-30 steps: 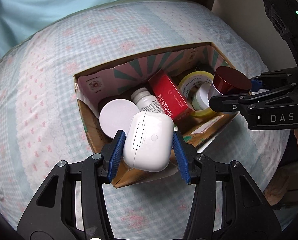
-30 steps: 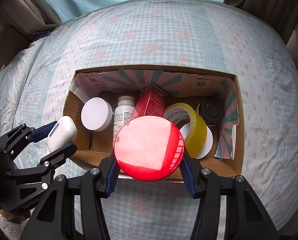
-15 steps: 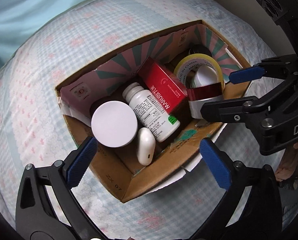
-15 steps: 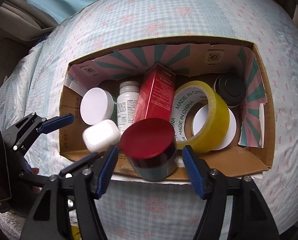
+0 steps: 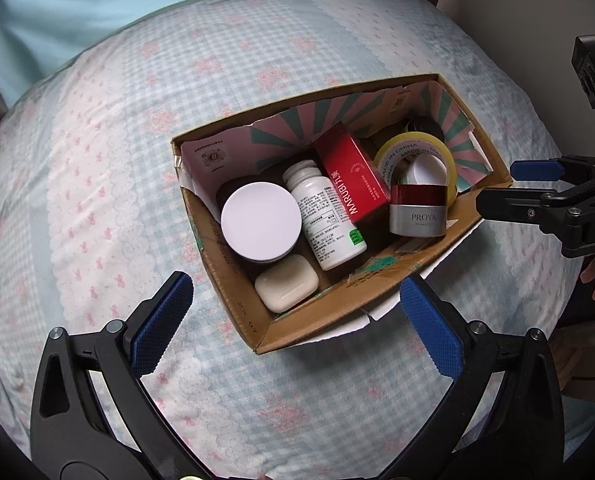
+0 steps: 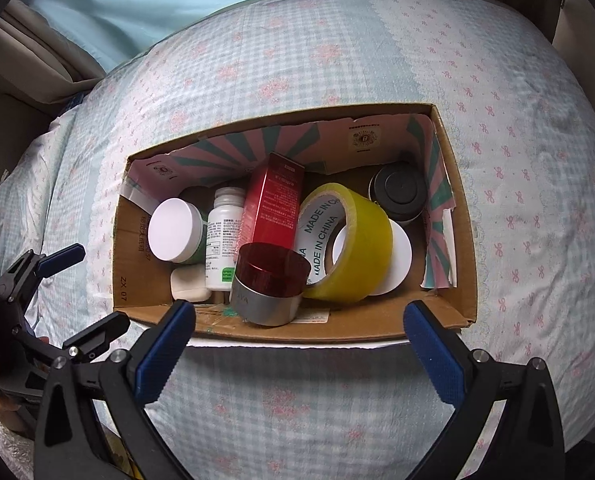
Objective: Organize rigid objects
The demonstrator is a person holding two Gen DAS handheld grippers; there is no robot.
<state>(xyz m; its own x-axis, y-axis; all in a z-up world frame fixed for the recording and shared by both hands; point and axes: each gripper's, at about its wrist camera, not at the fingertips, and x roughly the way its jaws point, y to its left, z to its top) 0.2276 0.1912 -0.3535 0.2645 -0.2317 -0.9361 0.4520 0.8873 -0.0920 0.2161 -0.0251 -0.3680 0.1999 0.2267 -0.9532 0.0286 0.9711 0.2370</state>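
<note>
An open cardboard box sits on the bed. A white earbud case lies flat in its near left corner. A red-lidded silver jar rests tilted against the front wall. My left gripper hangs open above the box's near corner, nothing between its fingers. My right gripper is over the front wall, its jaws opening wide, clear of the jar.
Also in the box are a white-lidded jar, a white bottle, a red carton, a yellow tape roll and a black-lidded jar. A checked bedsheet surrounds the box; curtains hang behind.
Both grippers opened. The earbud case dropped from the left one and the red-lidded jar from the right one; both now lie in the box.
</note>
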